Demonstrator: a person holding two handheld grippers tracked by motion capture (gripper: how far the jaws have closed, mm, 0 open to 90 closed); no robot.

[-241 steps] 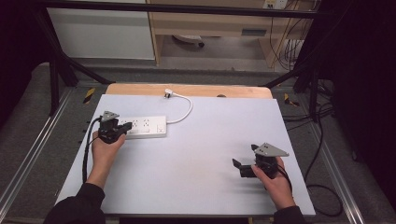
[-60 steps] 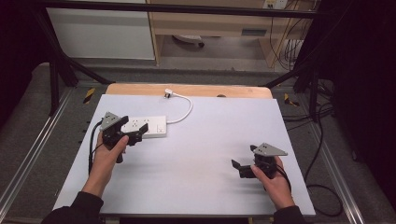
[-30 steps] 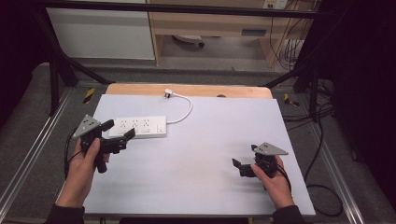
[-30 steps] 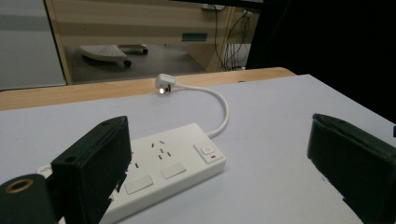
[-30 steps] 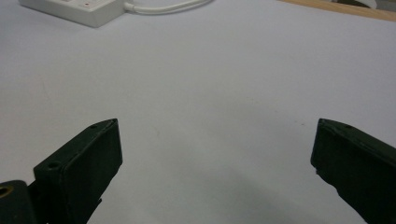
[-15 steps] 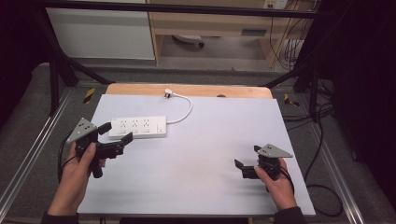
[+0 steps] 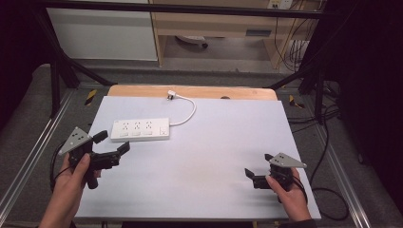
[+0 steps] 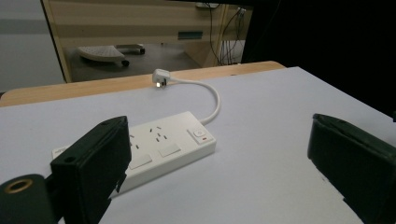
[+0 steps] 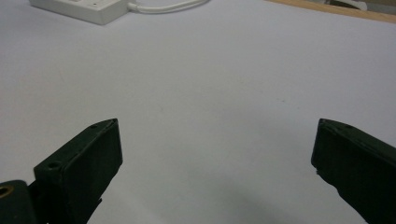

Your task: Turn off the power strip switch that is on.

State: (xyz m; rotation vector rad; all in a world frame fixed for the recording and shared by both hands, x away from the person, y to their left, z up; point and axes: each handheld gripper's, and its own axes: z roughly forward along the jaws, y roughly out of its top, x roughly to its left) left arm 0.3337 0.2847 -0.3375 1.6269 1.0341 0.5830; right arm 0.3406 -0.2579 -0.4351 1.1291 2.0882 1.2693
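Clearly the power strip [image 7: 140,129] lies up and right of the left gripper [image 7: 114,147] in the high view, close by.
Its long axis runs left to right across the upper left of the bench [image 7: 214,156]; both grippers stand wide apart, holding nothing. The right gripper [image 7: 252,176] sits well apart at lower right. Its white cord [image 7: 190,111] curls back to the plug [image 7: 171,95]; nothing blocks the way.

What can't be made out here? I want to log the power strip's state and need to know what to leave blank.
- Power strip: its near end is hidden behind a jaw in the left gripper view.
- Switch: too small to tell on or off.
- Plug: prongs too small in the high view.
- Power strip again, right gripper view: cut off by the top edge.
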